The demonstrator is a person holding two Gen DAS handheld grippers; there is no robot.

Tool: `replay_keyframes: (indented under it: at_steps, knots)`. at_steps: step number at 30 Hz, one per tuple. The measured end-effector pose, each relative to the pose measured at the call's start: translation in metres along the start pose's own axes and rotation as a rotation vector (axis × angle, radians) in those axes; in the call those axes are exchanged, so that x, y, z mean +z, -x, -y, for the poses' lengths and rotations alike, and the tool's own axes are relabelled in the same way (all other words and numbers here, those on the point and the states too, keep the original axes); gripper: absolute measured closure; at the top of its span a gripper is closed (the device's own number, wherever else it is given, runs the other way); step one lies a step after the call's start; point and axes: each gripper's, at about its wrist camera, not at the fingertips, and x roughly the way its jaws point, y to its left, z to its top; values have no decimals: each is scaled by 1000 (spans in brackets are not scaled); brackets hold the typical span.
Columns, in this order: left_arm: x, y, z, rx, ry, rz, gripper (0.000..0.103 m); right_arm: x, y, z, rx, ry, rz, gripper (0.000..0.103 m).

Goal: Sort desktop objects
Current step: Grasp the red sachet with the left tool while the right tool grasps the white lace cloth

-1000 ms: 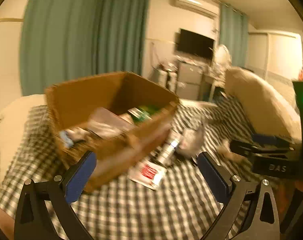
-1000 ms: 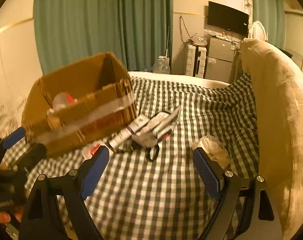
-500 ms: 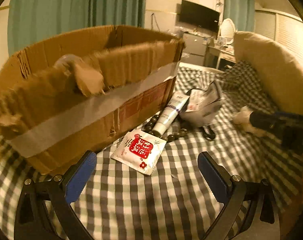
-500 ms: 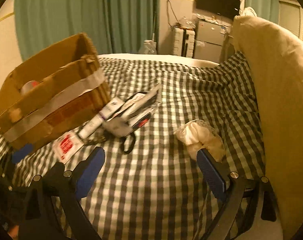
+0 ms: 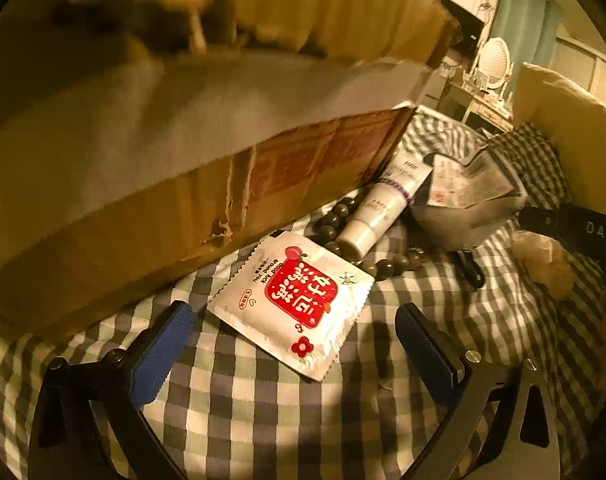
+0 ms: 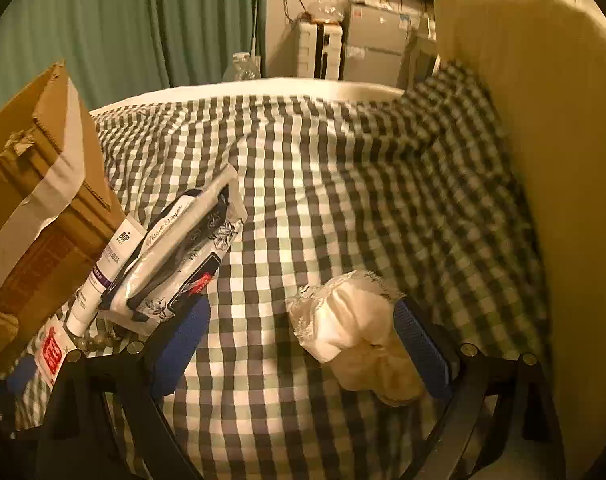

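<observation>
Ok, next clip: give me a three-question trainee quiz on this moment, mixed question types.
1. True or false: the left gripper is shut on the white sachet with the red label.
2. Which item lies nearest the right gripper? A) white tube B) crumpled white cloth C) bead bracelet
3. Fill in: the white tube lies against the side of the cardboard ____.

Key: 1 false, its jaws are open; 2 B; 3 box.
</observation>
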Motion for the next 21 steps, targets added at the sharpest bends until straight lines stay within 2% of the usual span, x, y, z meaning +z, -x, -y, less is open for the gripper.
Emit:
replay_keyframes:
  at_steps: [2,5,7,8,9,10,13,14,16,18,21]
  knots:
    - [1,-3,4,11,-26,-13,0,0,-6,2,36,-29,-16,10]
    - [0,-5,7,12,-46,-17,0,-1,-19,7,46,-60,-53,10]
    - [-2,-1,6,-17,-49,-2,11,-3,-28,13,81,-109,-86,13]
    - [-3,3,5,-24,-54,8,22,-6,-32,16,96,-135,-96,19]
    - [-5,5,6,-31,-63,10,32,-8,-33,18,96,-143,-99,36]
    - [-6,7,6,-42,-74,12,35,-9,-31,18,81,-134,-100,52]
    - [-9,13,5,-80,-94,18,49,-14,-26,19,82,-117,-101,74]
    - [-10,15,4,-92,-98,17,69,-15,-24,19,87,-116,-99,78]
    - [-10,17,4,-98,-104,16,73,-20,-20,19,101,-111,-91,88]
    - [-10,20,3,-119,-109,13,79,-26,-13,18,125,-105,-89,92]
    - [-9,23,1,-151,-110,4,80,-35,2,9,163,-83,-69,94]
